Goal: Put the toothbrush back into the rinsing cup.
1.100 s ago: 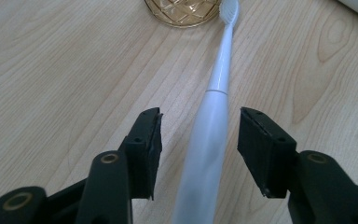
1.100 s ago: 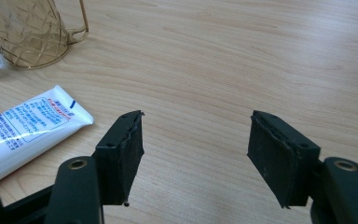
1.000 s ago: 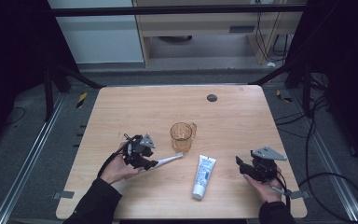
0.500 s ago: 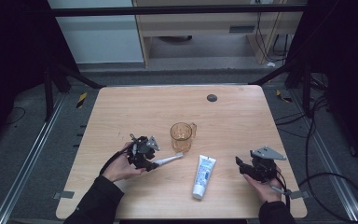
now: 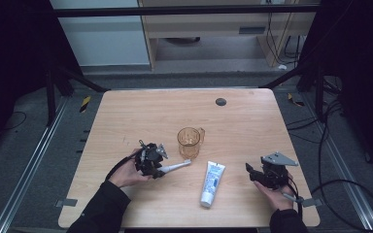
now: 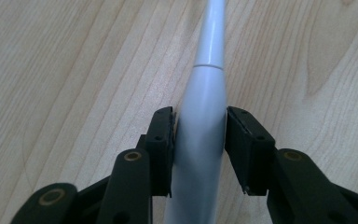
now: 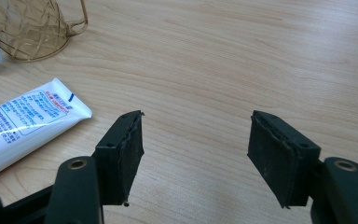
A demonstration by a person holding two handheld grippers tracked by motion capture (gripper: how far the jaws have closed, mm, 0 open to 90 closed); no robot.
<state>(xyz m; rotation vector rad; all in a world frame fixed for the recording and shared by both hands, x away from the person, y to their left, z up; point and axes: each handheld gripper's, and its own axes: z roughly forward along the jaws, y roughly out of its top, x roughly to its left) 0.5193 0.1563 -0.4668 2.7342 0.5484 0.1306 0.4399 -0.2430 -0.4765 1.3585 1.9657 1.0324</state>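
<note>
Closing in on the toothbrush (image 6: pixel 204 107), your left gripper (image 5: pixel 151 160) has its jaws set on either side of the thick white handle, and they have just been narrowing. In the left gripper view the left pad seems to meet the plastic, while at the right pad I cannot tell whether there is contact or a thin gap, so I read this as a grip being taken rather than one firmly made. You take it by the fat part of the handle, which makes sense: that is the widest, least slippery section, and it leaves the slim neck and bristle end free.

The toothbrush lies flat on the table (image 5: pixel 126 116), its head pointing toward the amber cup (image 5: pixel 189 141) and ending just beside the cup's base. That line suggests the cup is where it is headed, head first or handle first I cannot say.

Your right gripper (image 5: pixel 258 175) rests low near the table's right edge, jaws wide apart with nothing between them, well clear of the toothpaste tube (image 5: pixel 211 182) that lies between your two hands. Parked there, it stays out of the left hand's way and near the tube should that come next.
</note>
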